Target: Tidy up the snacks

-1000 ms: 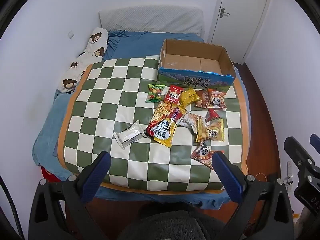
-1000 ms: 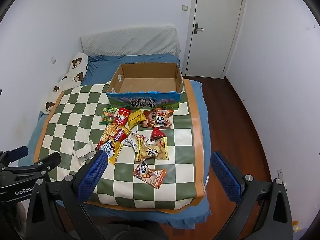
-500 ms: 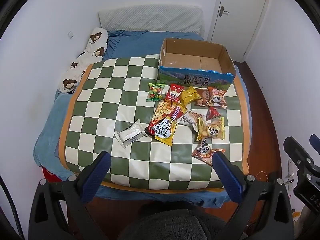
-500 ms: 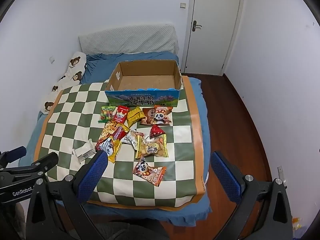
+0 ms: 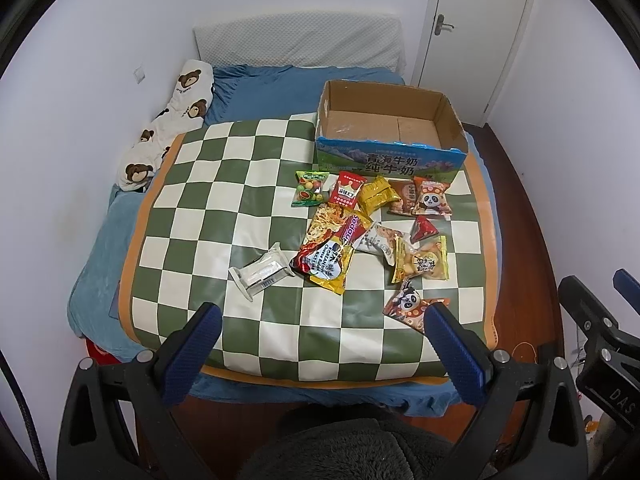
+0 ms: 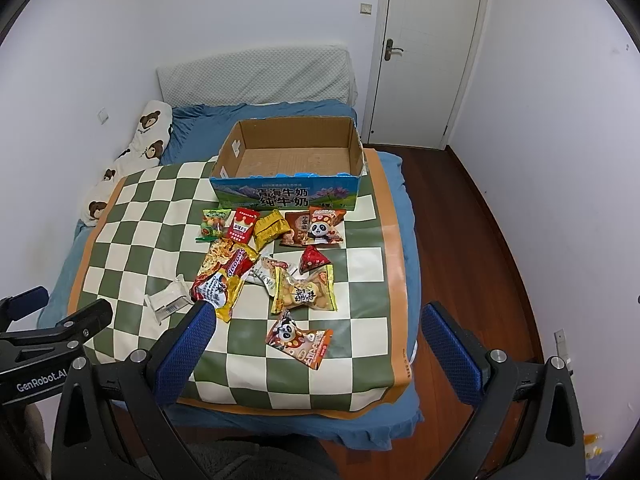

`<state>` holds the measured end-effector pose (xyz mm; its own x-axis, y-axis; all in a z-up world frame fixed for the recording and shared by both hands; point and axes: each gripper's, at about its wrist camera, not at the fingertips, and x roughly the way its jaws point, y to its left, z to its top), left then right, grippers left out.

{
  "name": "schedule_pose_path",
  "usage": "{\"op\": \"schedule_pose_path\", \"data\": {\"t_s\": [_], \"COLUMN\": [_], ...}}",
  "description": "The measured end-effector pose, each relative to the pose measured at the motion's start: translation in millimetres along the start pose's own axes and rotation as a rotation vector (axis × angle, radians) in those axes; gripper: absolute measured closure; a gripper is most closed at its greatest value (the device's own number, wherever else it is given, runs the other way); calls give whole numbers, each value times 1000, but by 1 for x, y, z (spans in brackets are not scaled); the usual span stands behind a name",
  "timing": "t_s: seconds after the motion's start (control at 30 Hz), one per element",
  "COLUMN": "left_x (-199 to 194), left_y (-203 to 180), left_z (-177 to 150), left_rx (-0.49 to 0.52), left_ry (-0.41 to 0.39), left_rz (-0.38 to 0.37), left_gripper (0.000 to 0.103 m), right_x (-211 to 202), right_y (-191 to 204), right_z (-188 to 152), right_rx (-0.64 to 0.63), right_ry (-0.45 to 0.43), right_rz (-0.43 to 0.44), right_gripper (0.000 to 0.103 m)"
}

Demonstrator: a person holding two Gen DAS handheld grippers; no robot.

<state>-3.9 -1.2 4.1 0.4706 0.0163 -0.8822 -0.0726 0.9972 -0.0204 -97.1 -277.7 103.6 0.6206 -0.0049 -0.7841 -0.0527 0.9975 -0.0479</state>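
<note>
Several snack packets lie in a loose cluster on a green-and-white checkered mat (image 5: 208, 200) on a bed. An open, empty cardboard box (image 5: 390, 132) with a blue printed front stands behind them; it also shows in the right wrist view (image 6: 288, 168). Nearest me lie a panda packet (image 5: 412, 306), a white wrapped bar (image 5: 262, 270) and a big yellow-red noodle bag (image 5: 330, 248). My left gripper (image 5: 320, 320) is open and empty, held above the bed's near edge. My right gripper (image 6: 316, 320) is open and empty, above the near panda packet (image 6: 298, 338).
A bear-print pillow (image 5: 172, 120) lies at the far left against the wall. A padded headboard (image 6: 256, 76) and a closed white door (image 6: 424, 48) are behind. Wooden floor (image 6: 460, 240) runs along the bed's right side.
Both grippers have drifted slightly forward and up toward the bed; the snacks and box have not moved. Both stay open.
</note>
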Motion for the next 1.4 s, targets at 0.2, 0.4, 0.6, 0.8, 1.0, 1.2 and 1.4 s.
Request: {"op": "schedule_pose_path", "data": {"t_s": [0.2,0.4,0.6,0.8,1.0,1.2,1.4], "left_x": [0,0,0,0,0,0,0], "left_y": [1,0,-1,-1,-1,-1,-1], "left_z": [0,0,0,0,0,-1,-1], "left_rx": [0,0,0,0,2,0,3], "left_ry": [0,-1,0,-2,1,0,-1], "left_rz": [-1,0,1,1,2,2,4], "left_gripper": [0,0,0,0,0,0,0], "right_x": [3,3,5,6,7,9,9], "right_y": [4,2,3,4,4,4,5], "right_z": [-3,-1,-1,-1,-1,-1,-1], "right_rx": [4,5,4,5,6,8,7], "right_ry": [3,6,9,11,13,17,17], "right_rz": [0,1,-2,-1,-2,4,1], "right_gripper": [0,0,0,0,0,0,0]}}
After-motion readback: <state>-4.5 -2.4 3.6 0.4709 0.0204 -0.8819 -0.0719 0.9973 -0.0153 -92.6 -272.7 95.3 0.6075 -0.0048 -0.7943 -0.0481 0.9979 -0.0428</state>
